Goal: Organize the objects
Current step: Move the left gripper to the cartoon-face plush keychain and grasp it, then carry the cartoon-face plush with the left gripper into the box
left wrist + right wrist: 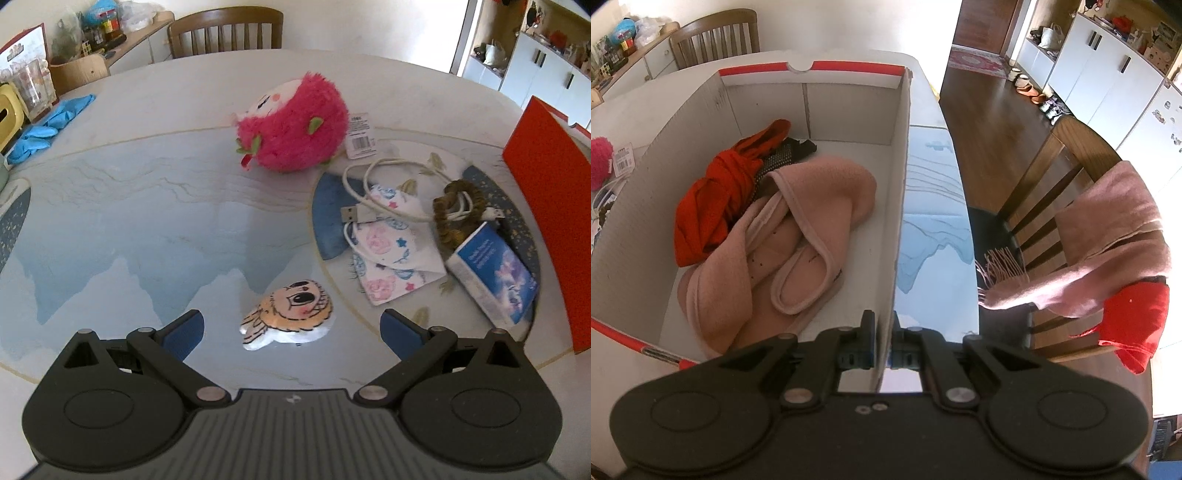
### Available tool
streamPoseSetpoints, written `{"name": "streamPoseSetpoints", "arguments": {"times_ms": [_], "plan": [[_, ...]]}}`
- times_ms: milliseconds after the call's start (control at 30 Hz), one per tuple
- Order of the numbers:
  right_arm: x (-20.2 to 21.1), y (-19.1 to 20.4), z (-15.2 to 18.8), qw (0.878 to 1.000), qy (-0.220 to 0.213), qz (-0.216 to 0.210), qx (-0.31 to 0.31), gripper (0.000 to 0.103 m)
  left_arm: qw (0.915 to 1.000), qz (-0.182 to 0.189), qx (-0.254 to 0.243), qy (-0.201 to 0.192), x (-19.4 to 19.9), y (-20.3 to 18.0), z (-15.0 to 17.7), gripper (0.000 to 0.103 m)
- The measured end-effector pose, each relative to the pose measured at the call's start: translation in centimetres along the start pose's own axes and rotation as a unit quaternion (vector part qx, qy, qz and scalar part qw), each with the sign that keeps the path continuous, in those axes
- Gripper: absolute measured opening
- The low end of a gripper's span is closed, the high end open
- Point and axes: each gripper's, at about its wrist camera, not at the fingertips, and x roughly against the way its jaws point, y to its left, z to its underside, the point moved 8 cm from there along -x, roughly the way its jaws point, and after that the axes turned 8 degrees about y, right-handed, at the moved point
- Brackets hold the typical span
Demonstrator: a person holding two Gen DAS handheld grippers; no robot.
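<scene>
Cardboard box (820, 107), left half of the right-wrist frame: stiff thin wall, right gripper (883, 356) clamped on it. Small flat owl plush (287, 314), lower centre of the left-wrist frame: soft, light, probably pinch mid-body; left gripper (291, 332) spread wide, empty.

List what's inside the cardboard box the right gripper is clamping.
Inside the box: a pink fleece garment, a red cloth bundle and a dark studded strap between them. Whatever lies beneath the pile is covered. The right gripper pinches the box's side wall.
</scene>
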Motion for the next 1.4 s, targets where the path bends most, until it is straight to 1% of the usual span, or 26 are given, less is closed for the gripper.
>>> {"name": "streamPoseSetpoints", "arguments": {"times_ms": [67,167,233,267,300,333,367,433,500,633,767,967,1167,1267,1400], "plan": [[0.0,0.0,0.1,1.000,0.001,0.000,-0.001,0.005,1.0000,0.000,0.001,0.001,-0.2,0.1,0.1,0.101],[-0.1,0.1,0.2,1.000,0.002,0.000,0.000,0.005,1.0000,0.004,0.003,-0.001,-0.2,0.2,0.2,0.095],[-0.2,0.1,0.2,1.000,0.003,0.000,0.000,0.005,1.0000,0.006,0.005,-0.001,-0.1,0.2,0.2,0.081],[-0.2,0.1,0.3,1.000,0.003,0.001,0.000,0.005,1.0000,0.006,0.005,-0.001,-0.1,0.2,0.2,0.077],[-0.2,0.1,0.3,1.000,0.003,0.001,0.000,0.005,1.0000,0.003,0.003,-0.001,-0.1,0.2,0.2,0.067],[-0.2,0.1,0.3,1.000,0.003,0.001,0.000,0.005,1.0000,0.000,0.000,-0.001,-0.2,0.1,0.2,0.060],[-0.2,0.1,0.3,1.000,0.003,0.001,0.000,0.005,1.0000,-0.001,-0.003,-0.002,-0.2,0.0,0.2,0.058],[-0.2,0.1,0.3,1.000,0.002,0.001,-0.001,0.004,0.9999,-0.006,-0.008,-0.005,-0.1,-0.1,0.3,0.050],[-0.2,0.1,0.3,1.000,0.002,0.002,0.000,0.004,0.9999,-0.003,-0.011,-0.010,0.1,-0.2,0.3,0.050],[-0.2,0.1,0.3,1.000,0.001,0.002,-0.001,0.004,0.9997,-0.001,-0.011,-0.023,0.7,-0.3,0.2,0.044],[-0.1,0.1,0.3,1.000,0.001,0.000,0.000,0.004,0.9993,0.010,-0.004,-0.034,1.5,-0.5,0.0,0.043],[0.0,0.1,0.3,1.000,-0.001,-0.002,0.002,0.004,0.9986,0.031,-0.004,-0.043,3.3,-1.9,-0.4,0.043],[0.1,0.1,0.3,1.000,-0.002,-0.007,0.003,0.004,0.9969,0.060,-0.018,-0.048,5.8,-4.7,-1.4,0.043],[0.2,0.0,0.4,1.000,-0.002,-0.009,0.004,0.004,0.9948,0.078,-0.034,-0.056,7.3,-6.7,-2.1,0.043],[0.1,0.0,0.4,1.000,-0.003,-0.011,0.005,0.004,0.9899,0.111,-0.060,-0.064,9.0,-10.1,-3.0,0.043]]}}
